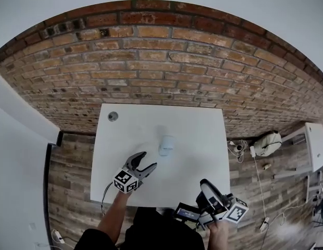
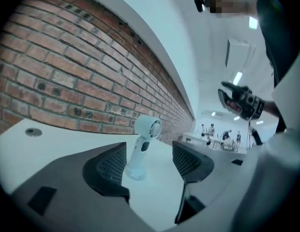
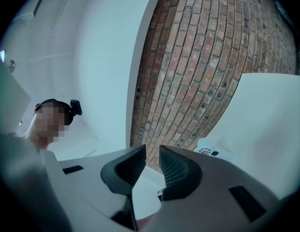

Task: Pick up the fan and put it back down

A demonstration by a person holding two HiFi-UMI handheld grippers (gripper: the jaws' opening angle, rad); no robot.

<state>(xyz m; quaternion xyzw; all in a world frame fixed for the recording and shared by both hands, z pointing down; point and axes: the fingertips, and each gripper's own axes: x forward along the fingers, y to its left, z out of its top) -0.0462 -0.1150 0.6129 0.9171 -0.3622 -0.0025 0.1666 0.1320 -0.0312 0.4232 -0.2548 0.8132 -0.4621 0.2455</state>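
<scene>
White table, left gripper spread wide, empty, fan just beyond

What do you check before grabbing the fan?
1. The fan stands upright on the table: ok.
2. The left gripper has its jaws wide apart and empty: ok.
3. The fan sits in line with the gap between the left jaws: ok.
4. The right gripper is off at the table's edge, away from the fan, empty: ok.
5. The fan is switched off: cannot tell.
</scene>
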